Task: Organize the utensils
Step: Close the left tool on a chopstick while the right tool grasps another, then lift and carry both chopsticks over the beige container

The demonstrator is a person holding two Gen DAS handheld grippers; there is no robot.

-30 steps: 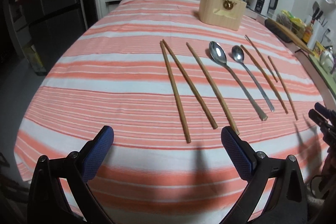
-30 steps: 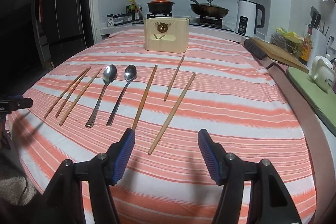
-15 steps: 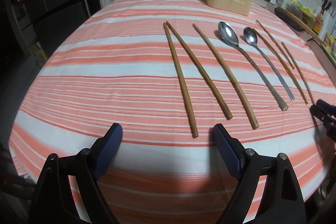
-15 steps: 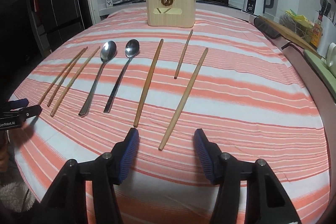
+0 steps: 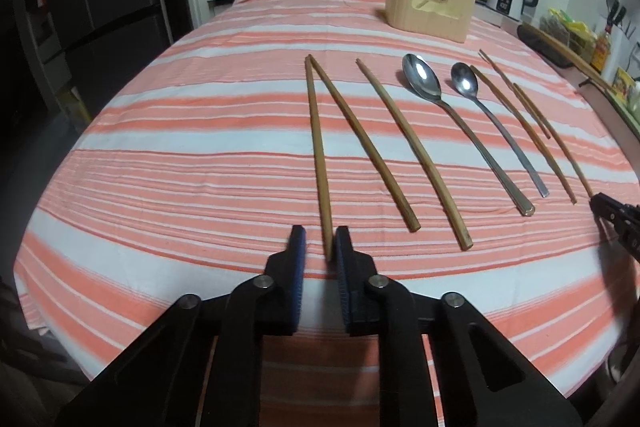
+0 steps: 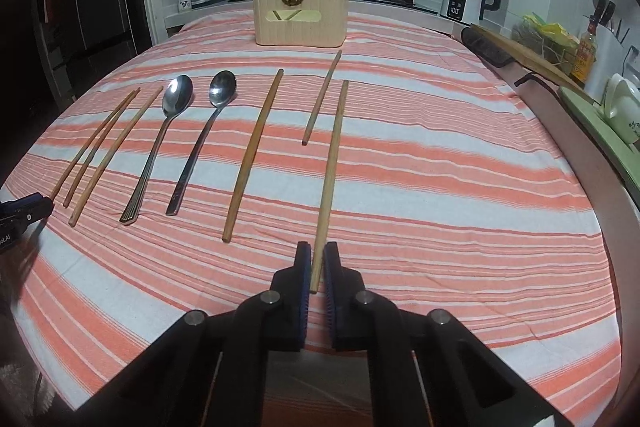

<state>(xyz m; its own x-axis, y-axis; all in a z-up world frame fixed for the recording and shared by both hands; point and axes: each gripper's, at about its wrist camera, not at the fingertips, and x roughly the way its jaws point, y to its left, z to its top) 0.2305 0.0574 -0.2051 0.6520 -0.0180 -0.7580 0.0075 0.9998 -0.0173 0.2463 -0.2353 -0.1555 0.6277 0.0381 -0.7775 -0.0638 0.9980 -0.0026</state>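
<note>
Both claws had closed in on chopstick ends at the near edge of the striped worktop [image 5: 160, 155]. Left claw [image 5: 320, 241] stood with its blue pads nearly together around the near tip of the leftmost chopstick [image 5: 318, 147]; right claw [image 6: 316, 261] did the same on the rightmost long chopstick [image 6: 332, 167]. Whether either pair of pads was truly pinching, or merely bracketing the stick with a sliver of gap, I could not tell; both sticks seemed to lie flat on the cloth.

Between them lay the other chopsticks and two spoons [image 5: 424, 83], handles pointing toward the claws, and the wooden utensil holder [image 6: 300, 13] stood at the far side, well apart from everything.

For a clean pickup, each grip probably needed to sit a little farther up the shaft, since a hold at the very tip would let the long stick droop and swing. Squeezing squarely across the round shaft should stop it rolling out. The left stick touched its neighbour [image 5: 360, 143] at the far end, so a straight upward lift looked safer than a sideways drag.
</note>
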